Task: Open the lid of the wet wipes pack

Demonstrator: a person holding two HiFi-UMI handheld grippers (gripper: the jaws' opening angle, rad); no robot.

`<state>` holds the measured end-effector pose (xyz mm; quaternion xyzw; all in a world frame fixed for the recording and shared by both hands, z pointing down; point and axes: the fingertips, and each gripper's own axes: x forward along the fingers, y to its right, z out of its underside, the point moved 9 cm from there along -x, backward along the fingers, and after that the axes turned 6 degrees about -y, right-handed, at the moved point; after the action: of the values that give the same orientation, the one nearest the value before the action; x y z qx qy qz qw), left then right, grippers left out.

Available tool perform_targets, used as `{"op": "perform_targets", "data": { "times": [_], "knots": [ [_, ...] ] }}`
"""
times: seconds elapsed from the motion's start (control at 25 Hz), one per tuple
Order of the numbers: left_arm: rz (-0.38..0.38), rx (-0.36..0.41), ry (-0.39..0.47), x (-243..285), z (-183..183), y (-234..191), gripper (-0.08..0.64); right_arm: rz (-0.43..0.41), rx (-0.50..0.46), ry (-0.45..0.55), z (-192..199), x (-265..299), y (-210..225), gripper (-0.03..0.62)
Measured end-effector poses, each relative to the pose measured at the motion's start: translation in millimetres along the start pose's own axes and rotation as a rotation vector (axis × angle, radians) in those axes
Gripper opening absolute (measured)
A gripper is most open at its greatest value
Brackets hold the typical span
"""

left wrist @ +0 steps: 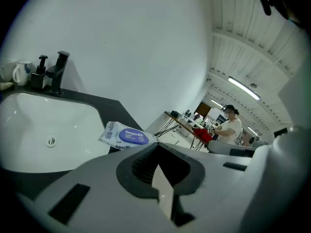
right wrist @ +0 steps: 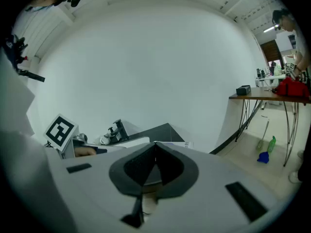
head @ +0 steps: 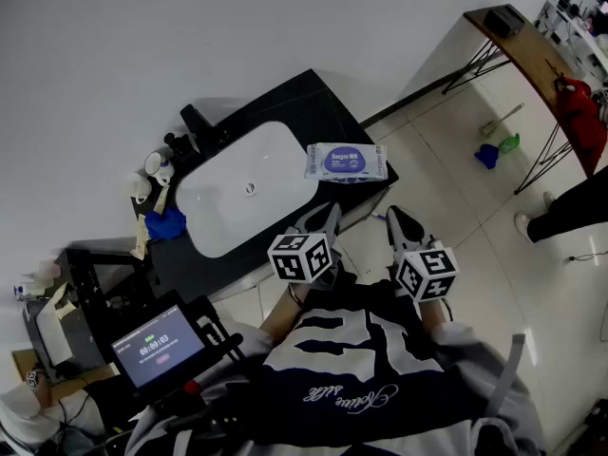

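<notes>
The wet wipes pack (head: 345, 162) is white with a blue oval lid. It lies flat on the black counter (head: 309, 107), just right of the white sink (head: 214, 215). My left gripper (head: 328, 213) hovers short of the counter's front edge, jaws together and empty. In the left gripper view the pack (left wrist: 127, 136) lies ahead and a little left of the left gripper (left wrist: 156, 145). My right gripper (head: 391, 215) hangs over the floor to the right of the left one, shut and empty. Its own view shows the right gripper (right wrist: 155, 143) with only an edge of the pack (right wrist: 179, 143) showing past it.
A black faucet (head: 198, 122), cups (head: 157, 164) and a blue cloth (head: 166, 224) stand at the sink's left end. A tablet with a timer (head: 155, 345) sits at lower left. A wooden table (head: 522, 50) and a person (head: 570, 212) are at far right.
</notes>
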<state>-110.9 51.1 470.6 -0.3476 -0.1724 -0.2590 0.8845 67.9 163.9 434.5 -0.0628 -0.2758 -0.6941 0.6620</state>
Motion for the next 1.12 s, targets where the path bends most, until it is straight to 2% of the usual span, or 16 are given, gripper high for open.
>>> {"op": "perform_targets", "data": {
  "times": [0.16,0.32,0.44,0.6,0.72,0.88,1.0,1.08,1.12],
  "knots": [
    [-0.027,-0.015,-0.028,20.8,-3.4,-13.1,-0.002,-0.032,-0.069,-0.025,-10.4,18.4,11.5,-0.002],
    [-0.083,-0.056,-0.056,49.1,-8.0,-30.0,-0.002,-0.091,-0.173,-0.094,-23.1,55.9,30.4,-0.002],
    [-0.124,-0.106,-0.054,65.7,-9.4,-40.0,-0.002,-0.173,-0.249,-0.148,-30.3,84.6,41.7,-0.002],
    [-0.200,-0.214,-0.025,83.7,-7.8,-48.4,-0.002,-0.311,-0.345,-0.250,-34.6,123.5,52.7,-0.002],
    [-0.251,-0.253,-0.024,99.4,-7.7,-54.4,-0.002,-0.381,-0.445,-0.324,-34.7,152.0,56.4,-0.002],
    [-0.306,-0.269,-0.073,119.5,-7.2,-65.7,-0.002,-0.456,-0.585,-0.379,-34.0,183.4,52.0,-0.002],
    [-0.316,-0.312,-0.082,121.5,-8.5,-65.8,-0.002,-0.508,-0.723,-0.427,-32.6,196.2,42.8,-0.001],
    [-0.313,-0.349,-0.084,119.5,-10.5,-64.4,-0.002,-0.541,-0.812,-0.467,-32.4,200.6,34.3,0.054],
    [-0.312,-0.360,-0.089,119.0,-10.7,-64.6,-0.002,-0.551,-0.851,-0.482,-31.1,203.1,31.1,0.054]
  ]
}}
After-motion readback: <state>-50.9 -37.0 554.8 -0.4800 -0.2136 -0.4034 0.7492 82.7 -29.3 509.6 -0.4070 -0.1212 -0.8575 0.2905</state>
